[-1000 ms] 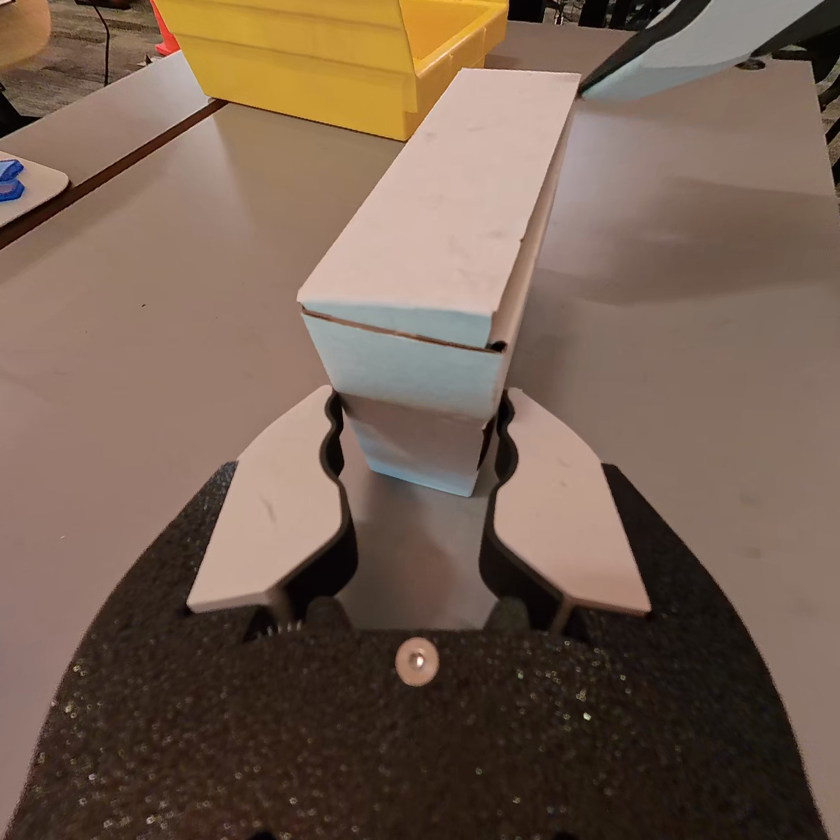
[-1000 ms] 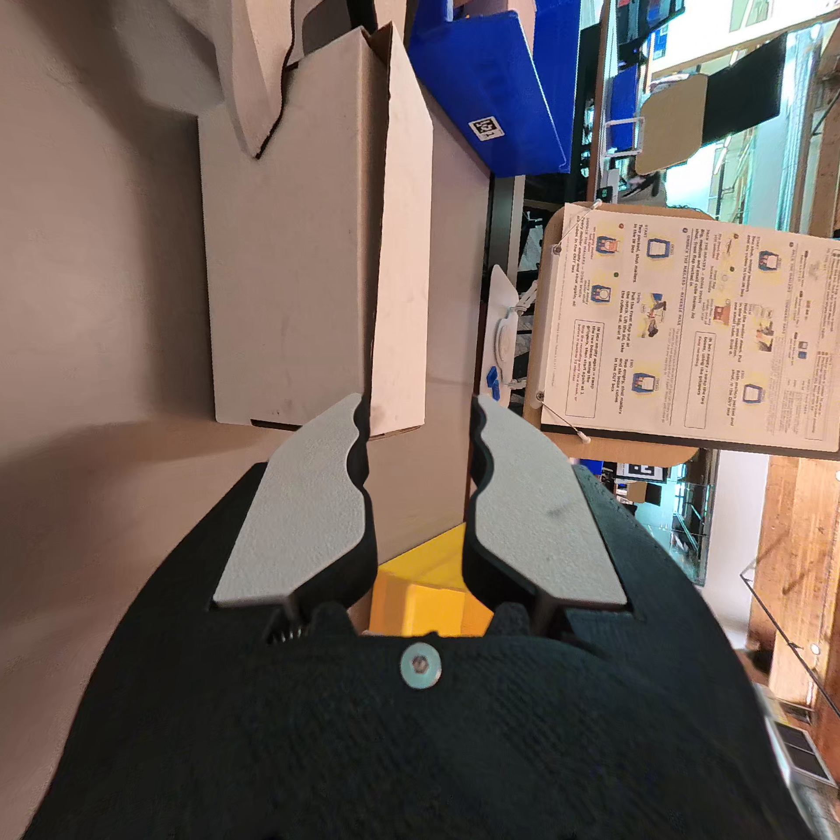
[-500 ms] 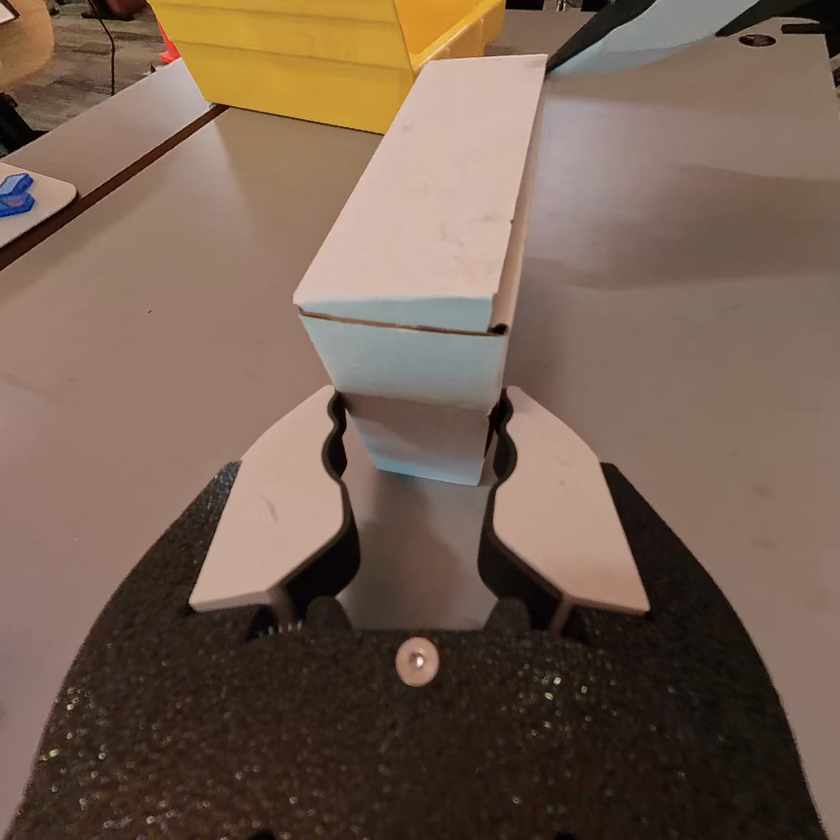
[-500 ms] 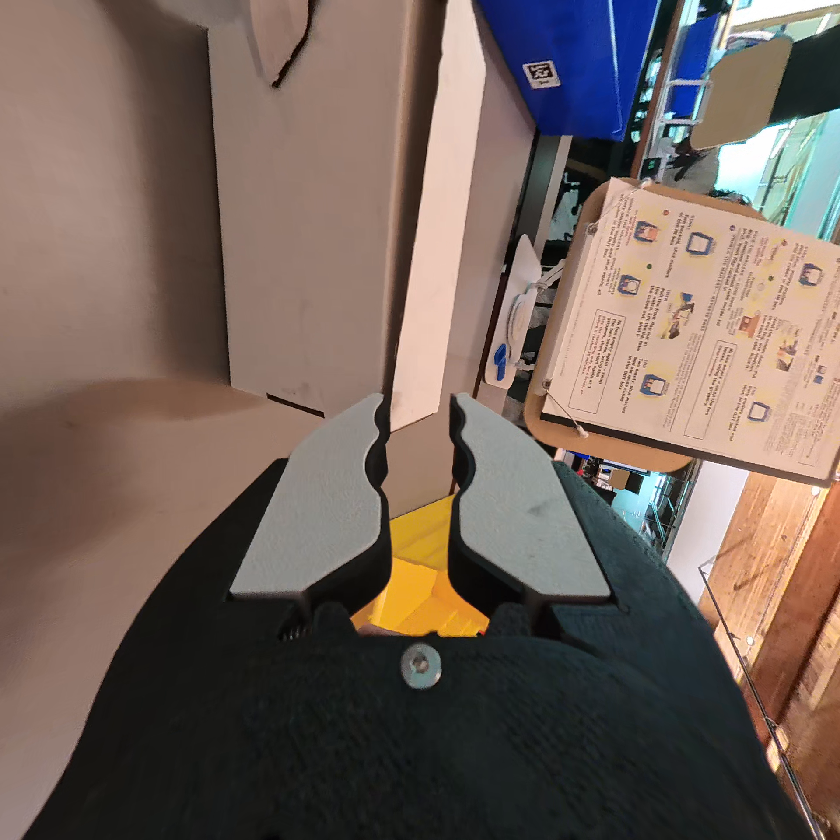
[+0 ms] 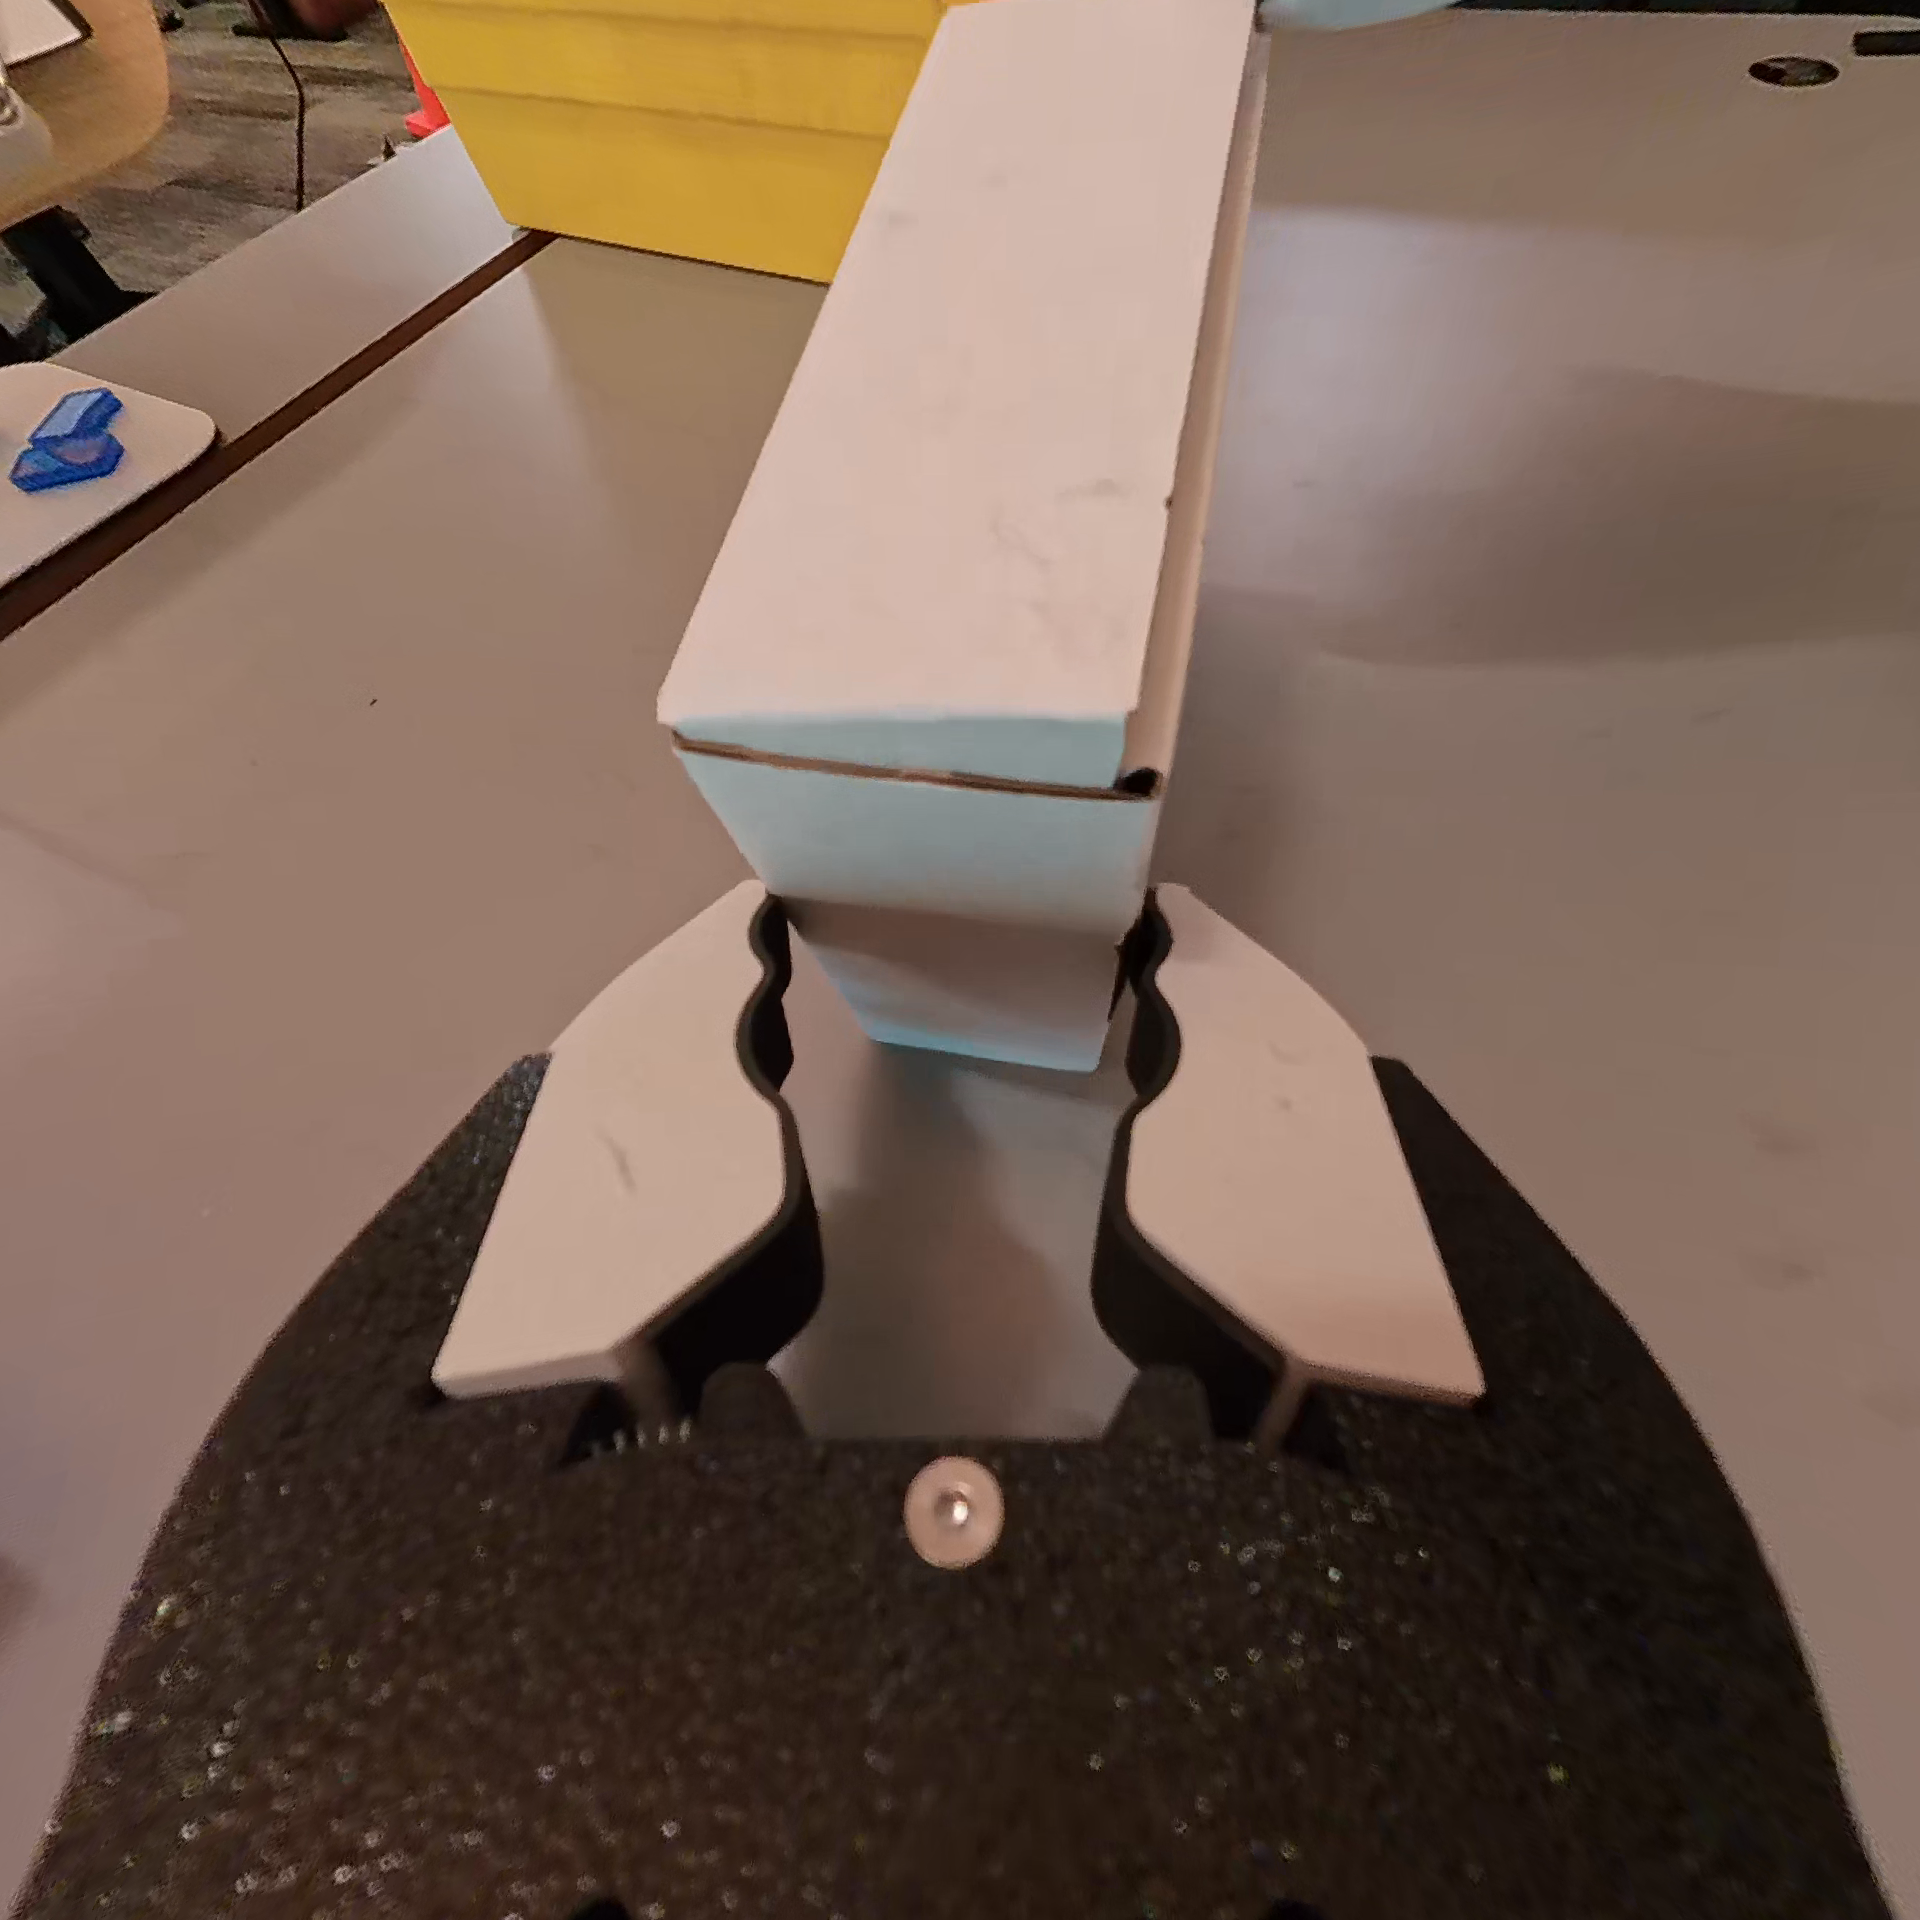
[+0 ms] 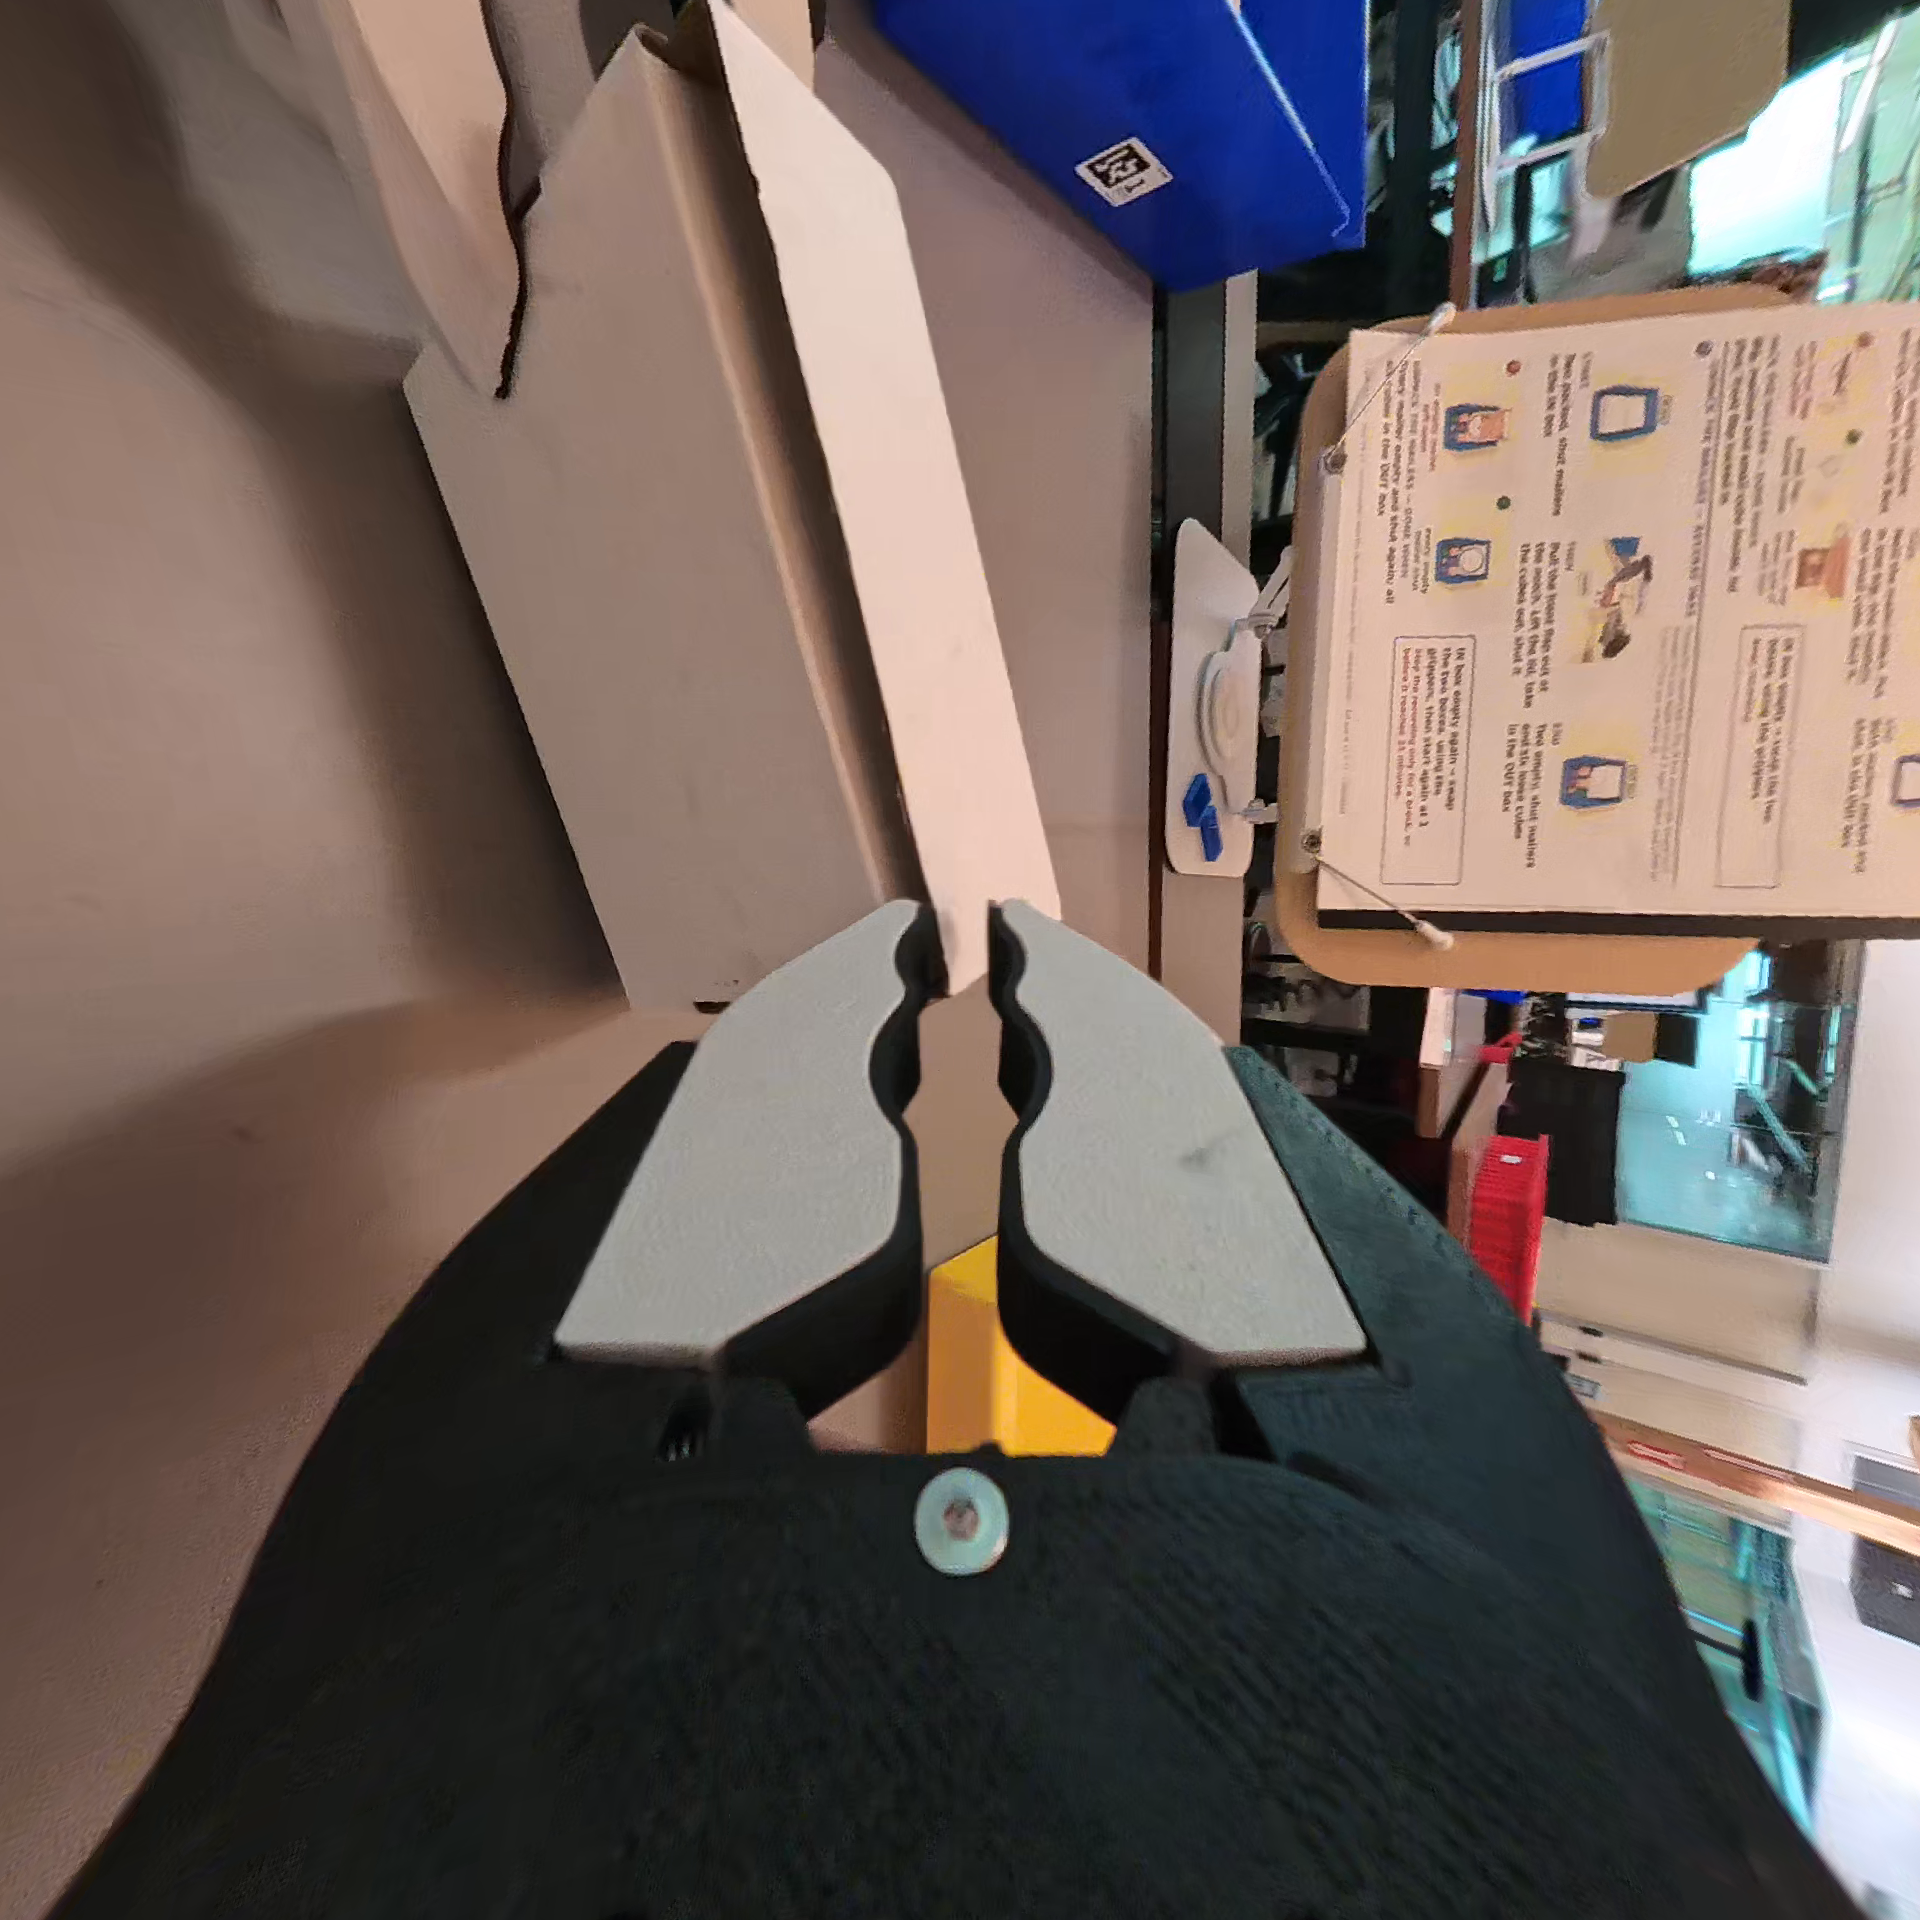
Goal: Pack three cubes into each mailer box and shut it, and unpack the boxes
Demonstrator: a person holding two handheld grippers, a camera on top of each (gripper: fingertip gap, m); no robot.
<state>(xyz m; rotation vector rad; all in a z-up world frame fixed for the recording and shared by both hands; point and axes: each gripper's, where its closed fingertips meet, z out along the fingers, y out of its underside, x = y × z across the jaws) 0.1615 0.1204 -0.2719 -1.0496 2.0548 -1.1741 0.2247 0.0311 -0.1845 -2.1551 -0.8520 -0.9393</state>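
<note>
While the left gripper [image 5: 954, 925] has its fingers [image 5: 665, 1132] spread wide and pressed against both sides of the white box [image 5: 997, 436] at its near end, the right gripper [image 6: 964, 920] has its fingers nearly closed, pinching the corner of the box's lid [image 6: 883, 540]. The box lies lengthwise on the grey table [image 5: 1558, 727], pointing toward a yellow bin [image 5: 665, 125]. A blue bin [image 6: 1164, 114] stands beyond it.

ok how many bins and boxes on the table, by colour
white mailer box: 1, gripped at its near end by the left gripper; the right gripper pinches its flap
yellow bin: 1
blue bin: 1
total: 3
</note>
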